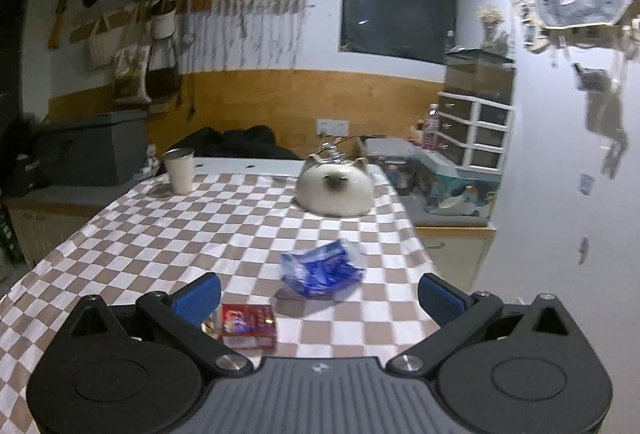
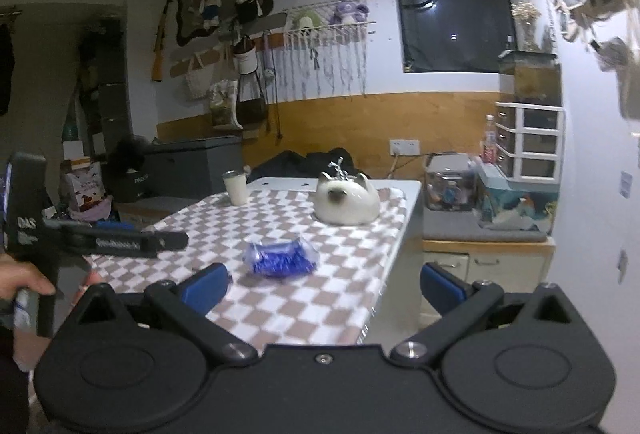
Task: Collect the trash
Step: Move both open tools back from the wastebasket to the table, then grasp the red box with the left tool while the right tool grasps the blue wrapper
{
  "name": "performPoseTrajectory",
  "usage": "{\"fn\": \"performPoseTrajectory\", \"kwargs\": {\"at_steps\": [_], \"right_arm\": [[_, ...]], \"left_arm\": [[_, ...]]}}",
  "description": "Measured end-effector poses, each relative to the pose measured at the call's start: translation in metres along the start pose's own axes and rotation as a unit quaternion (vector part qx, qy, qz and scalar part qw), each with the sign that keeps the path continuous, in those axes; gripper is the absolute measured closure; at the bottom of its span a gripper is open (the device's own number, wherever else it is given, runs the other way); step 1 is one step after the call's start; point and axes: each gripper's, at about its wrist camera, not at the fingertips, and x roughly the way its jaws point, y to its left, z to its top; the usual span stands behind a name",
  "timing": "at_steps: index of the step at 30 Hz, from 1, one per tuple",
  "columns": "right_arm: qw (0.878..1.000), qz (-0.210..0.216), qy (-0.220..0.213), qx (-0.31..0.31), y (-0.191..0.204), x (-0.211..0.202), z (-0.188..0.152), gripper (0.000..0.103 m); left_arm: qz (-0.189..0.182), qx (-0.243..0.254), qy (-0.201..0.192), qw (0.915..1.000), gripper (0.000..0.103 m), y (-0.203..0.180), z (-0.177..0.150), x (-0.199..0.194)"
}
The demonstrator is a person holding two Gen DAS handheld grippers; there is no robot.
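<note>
A crumpled blue plastic wrapper (image 1: 322, 269) lies on the checkered tablecloth (image 1: 160, 242) near the table's right side; the right wrist view shows the same wrapper (image 2: 280, 257). A small red box (image 1: 249, 325) rests close to my left gripper's left finger. My left gripper (image 1: 320, 294) hovers above the near part of the table, open and empty, with the wrapper just ahead between its fingers' line. My right gripper (image 2: 324, 284) is open and empty too, held off the table's near right corner. The left gripper's body (image 2: 100, 240) and a hand (image 2: 22, 280) show at the left of the right wrist view.
A white cup (image 1: 180, 170) stands at the far left of the table and a cat-shaped white ceramic piece (image 1: 334, 190) at the far right. The table's right edge (image 2: 404, 246) drops to a low cabinet (image 2: 488, 254) with boxes and drawers (image 2: 528, 138).
</note>
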Motion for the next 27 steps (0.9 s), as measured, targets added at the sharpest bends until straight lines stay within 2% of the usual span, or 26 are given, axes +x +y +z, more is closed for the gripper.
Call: {"fn": "performPoseTrajectory", "kwargs": {"at_steps": [7, 14, 16, 27], "right_arm": [[0.999, 0.023, 0.029, 0.034, 0.006, 0.062, 0.023, 0.000], [0.997, 0.024, 0.055, 0.040, 0.016, 0.129, 0.030, 0.000], [0.998, 0.023, 0.054, 0.036, 0.020, 0.145, 0.033, 0.000], [0.996, 0.037, 0.073, 0.034, 0.057, 0.245, 0.033, 0.000]], "left_arm": [[0.026, -0.038, 0.036, 0.9983, 0.000, 0.035, -0.004, 0.068], [0.030, -0.088, 0.063, 0.9936, 0.000, 0.064, -0.037, 0.122], [0.026, -0.087, 0.076, 0.9930, 0.000, 0.069, -0.044, 0.132], [0.039, -0.070, 0.079, 0.9937, 0.000, 0.081, -0.065, 0.162]]}}
